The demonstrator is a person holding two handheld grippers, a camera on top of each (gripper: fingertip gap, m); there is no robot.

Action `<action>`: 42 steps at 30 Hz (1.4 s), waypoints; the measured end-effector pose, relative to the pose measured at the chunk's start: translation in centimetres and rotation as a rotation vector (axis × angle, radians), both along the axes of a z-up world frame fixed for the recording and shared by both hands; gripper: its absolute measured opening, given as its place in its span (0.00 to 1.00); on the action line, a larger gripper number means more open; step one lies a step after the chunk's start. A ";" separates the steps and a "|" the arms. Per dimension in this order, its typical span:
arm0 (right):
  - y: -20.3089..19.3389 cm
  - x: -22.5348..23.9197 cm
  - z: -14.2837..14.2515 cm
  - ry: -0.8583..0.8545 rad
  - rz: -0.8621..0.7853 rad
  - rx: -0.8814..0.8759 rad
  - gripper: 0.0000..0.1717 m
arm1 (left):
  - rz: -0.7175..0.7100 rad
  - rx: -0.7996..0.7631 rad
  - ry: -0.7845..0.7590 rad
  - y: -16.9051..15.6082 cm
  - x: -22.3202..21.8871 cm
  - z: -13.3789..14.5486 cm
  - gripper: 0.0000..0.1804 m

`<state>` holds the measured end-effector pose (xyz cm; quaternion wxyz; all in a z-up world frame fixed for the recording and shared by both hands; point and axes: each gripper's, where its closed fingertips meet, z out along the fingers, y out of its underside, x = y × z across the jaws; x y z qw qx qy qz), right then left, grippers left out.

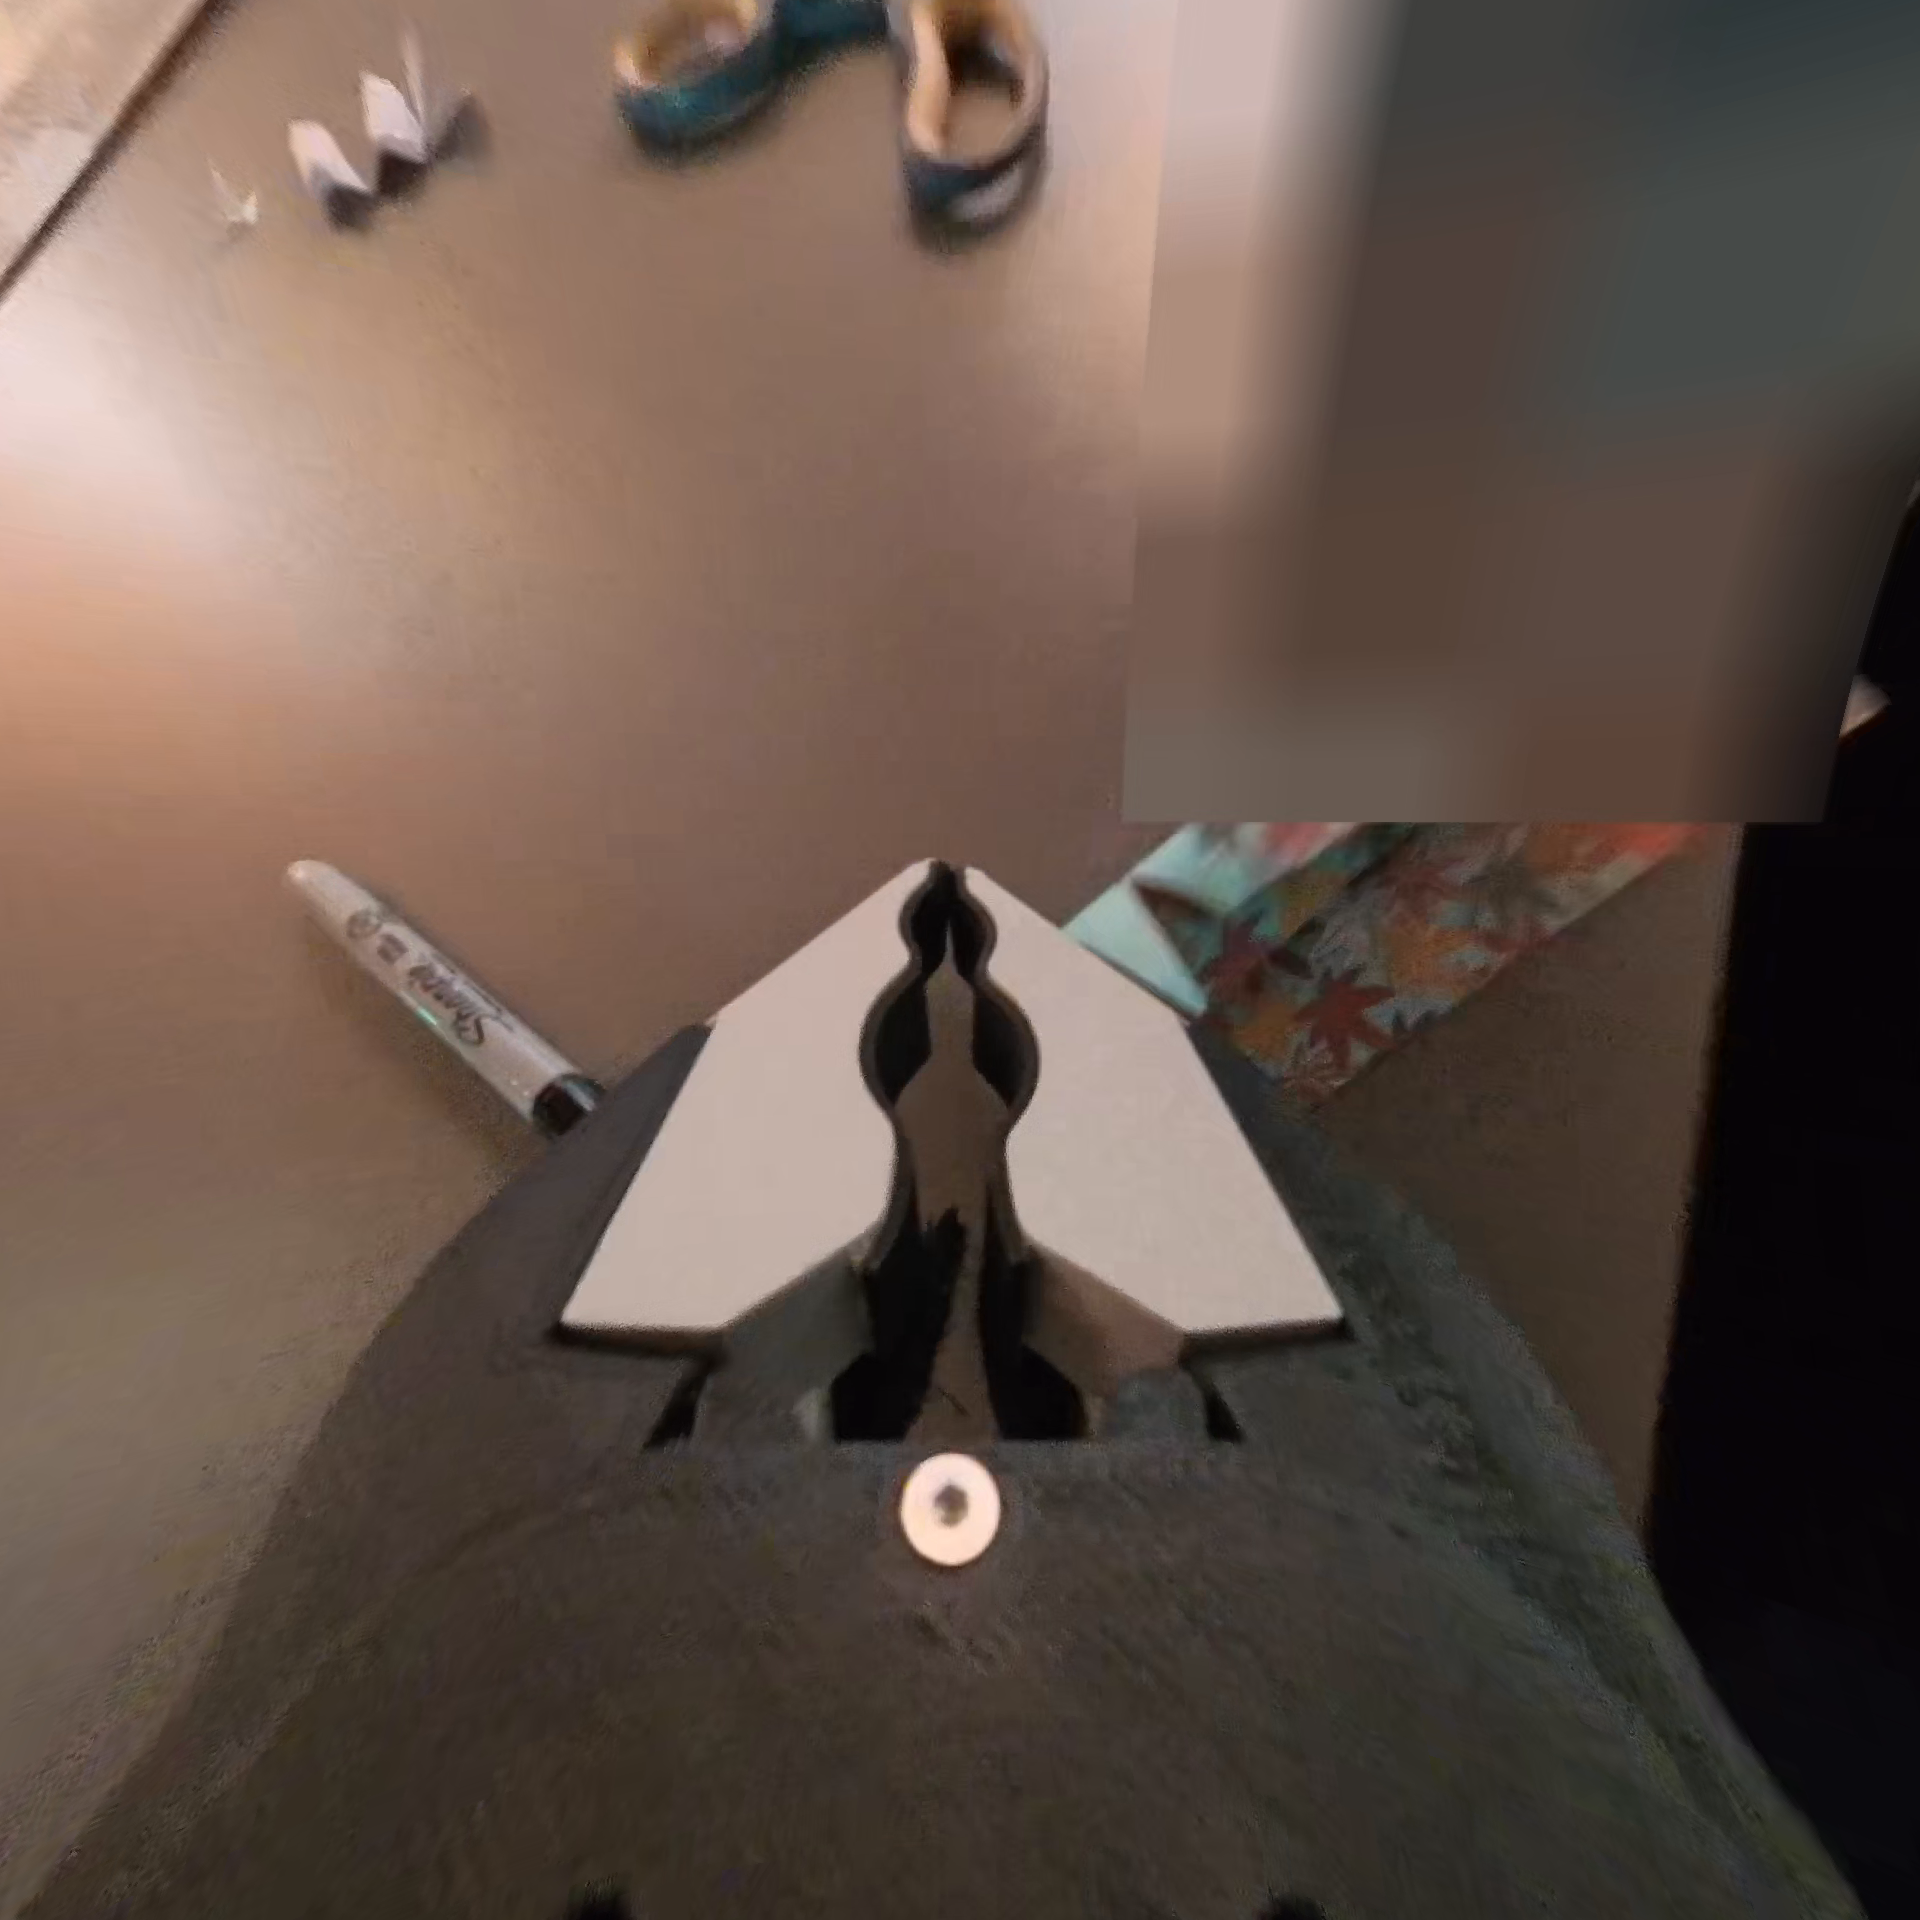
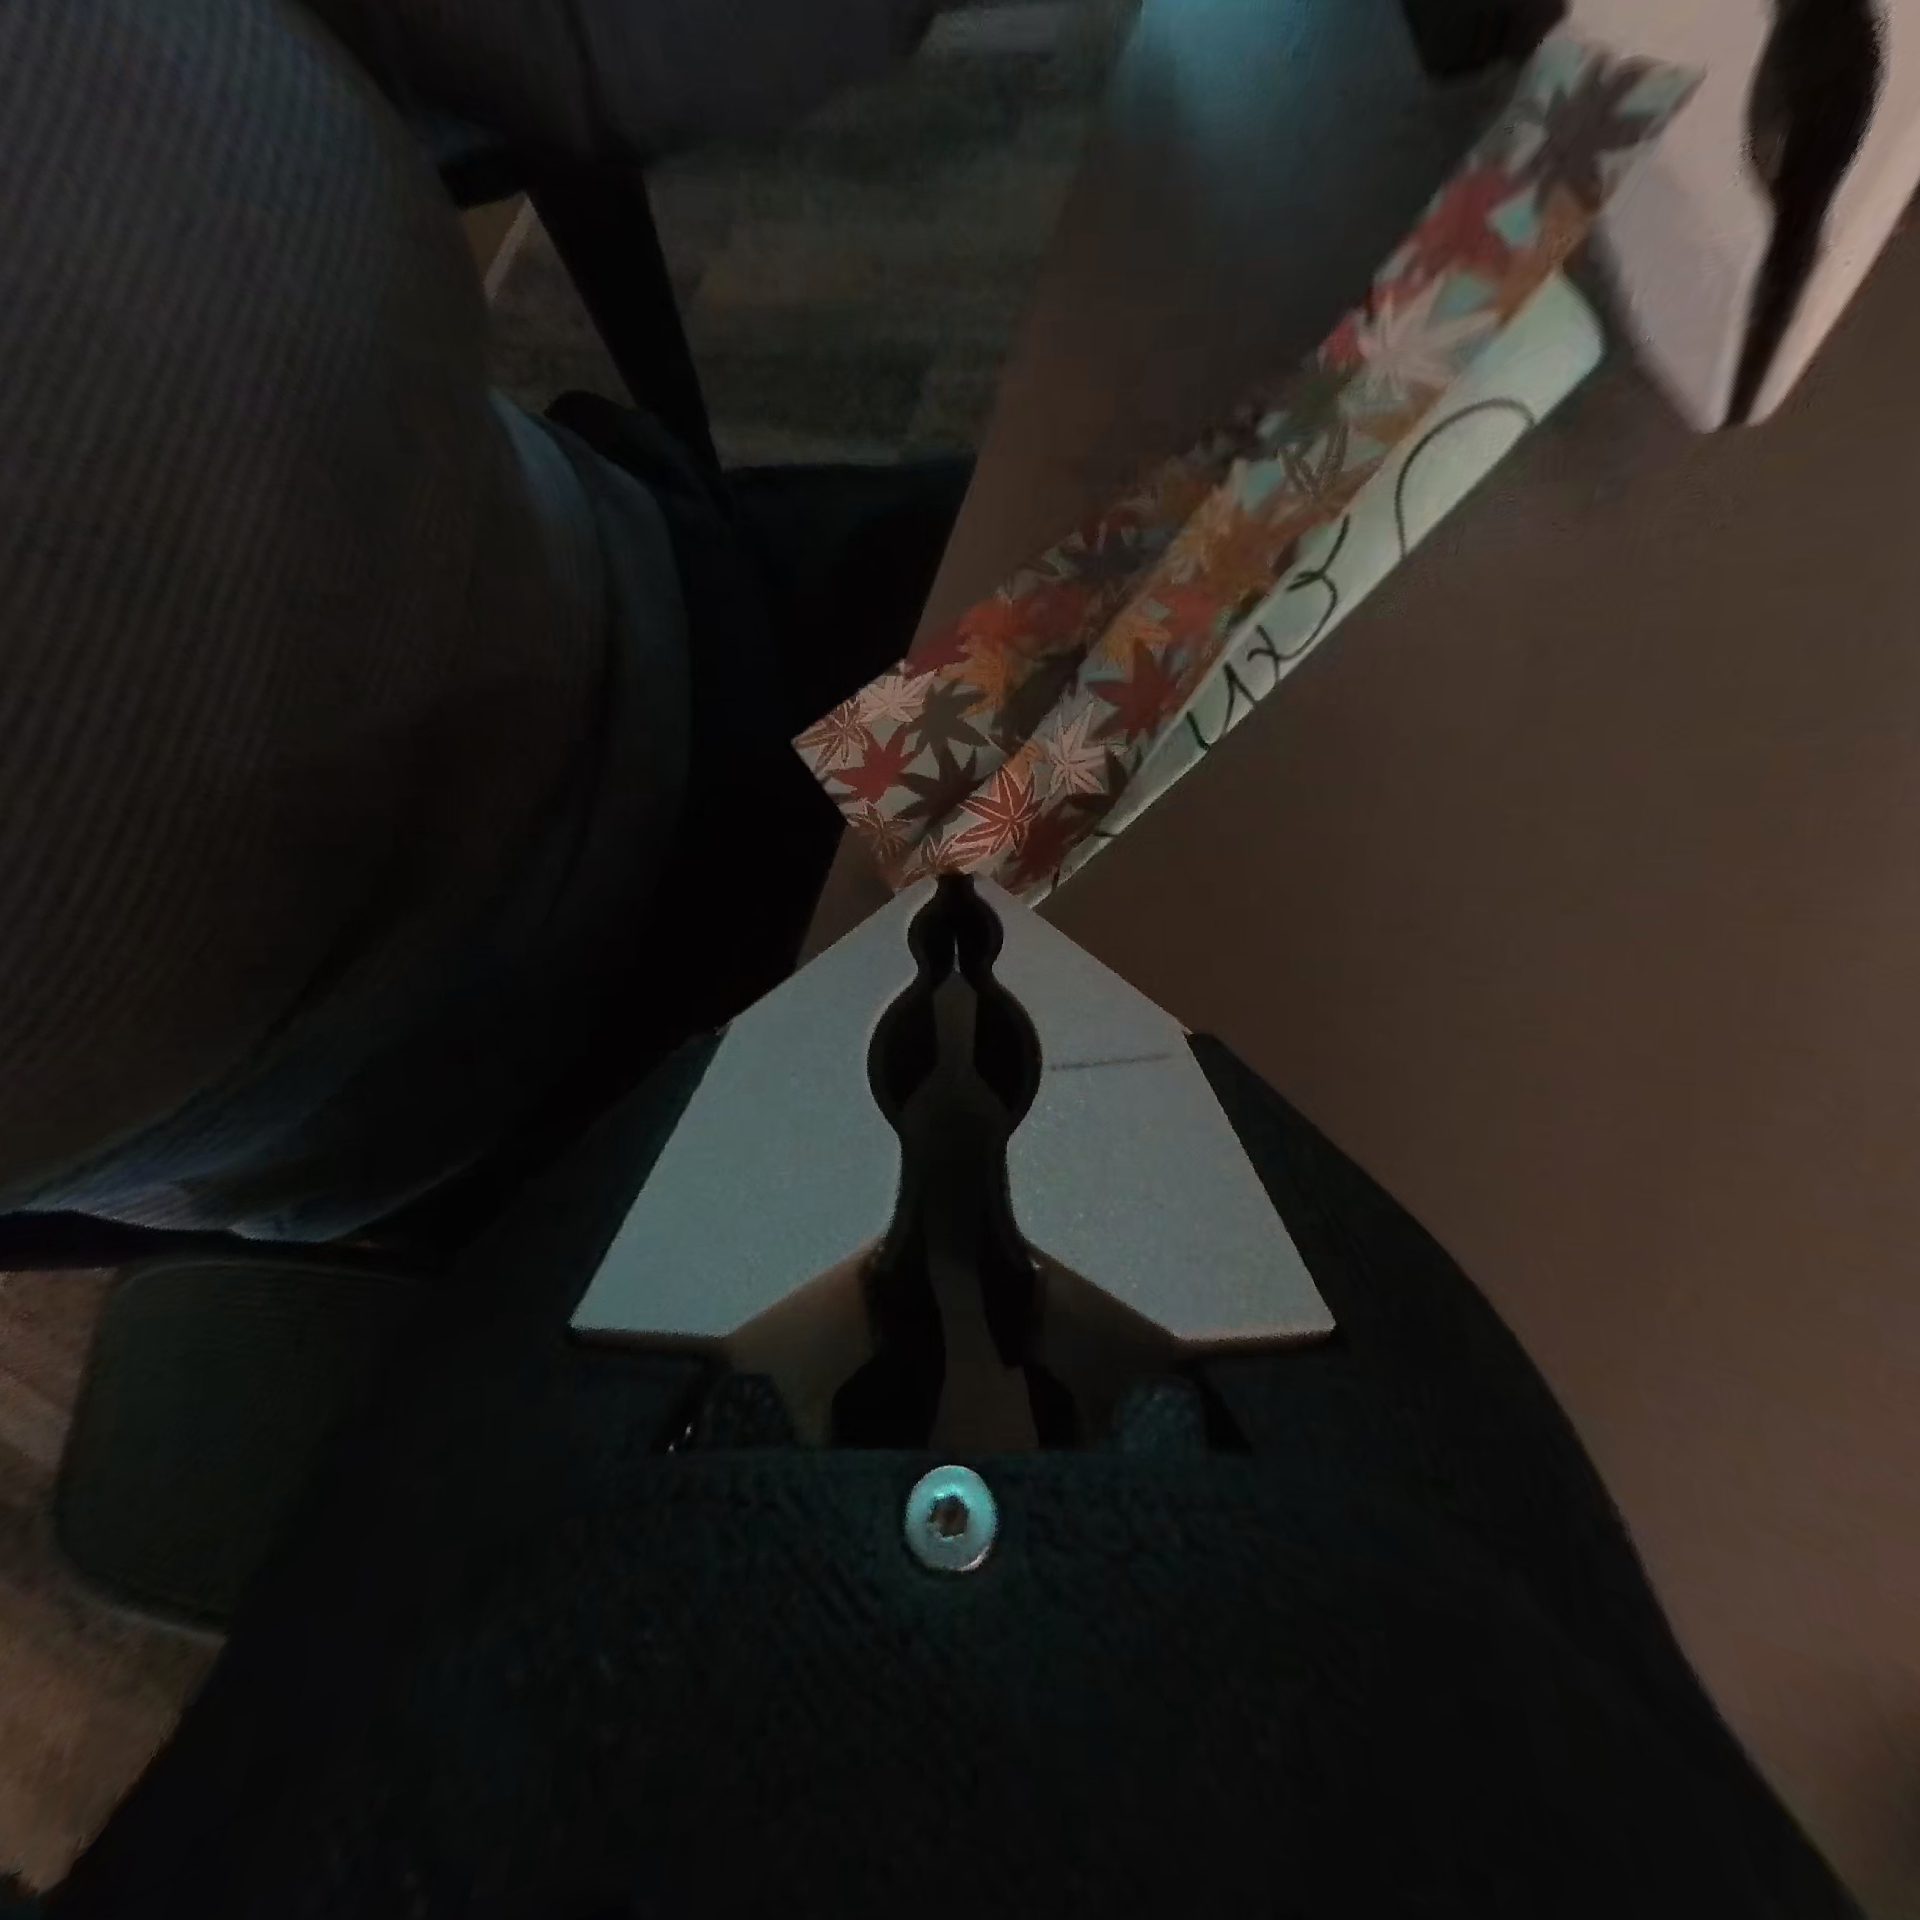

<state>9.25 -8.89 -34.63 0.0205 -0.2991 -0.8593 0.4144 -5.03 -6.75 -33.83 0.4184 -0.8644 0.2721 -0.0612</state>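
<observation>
**A:** where's the long folded leaf-print paper point(image 2: 1143, 665)?

**B:** On the brown counter point(image 1: 520, 520), one end overhanging. My right fingers point(image 2: 1091, 997) are clenched on its near edge; left fingers point(image 1: 790, 1091) are clenched on nothing. It's thin, so I'd grip gently. Count: one paper, one silver marker pen point(image 1: 416, 977), two teal tape rolls point(image 1: 686, 94).

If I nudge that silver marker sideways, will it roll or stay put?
The marker is a smooth round barrel lying flat on the bare table, so it probably rolls. It looks slim, likely light and stiff. Nothing beside it appears to stop it.
</observation>
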 end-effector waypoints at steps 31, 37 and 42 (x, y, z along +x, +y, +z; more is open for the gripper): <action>0.5 -2.6 2.1 -0.181 -0.316 -0.159 0.17 | -0.094 -0.145 -0.057 -4.5 5.5 -1.1 0.01; 1.1 -4.3 1.3 -0.288 -0.417 -0.219 0.26 | -0.128 0.104 0.249 -4.3 5.3 -1.0 0.00; 0.3 -3.5 0.9 -0.355 -0.343 -0.128 0.20 | -0.155 0.239 0.466 -4.7 5.4 -0.9 0.00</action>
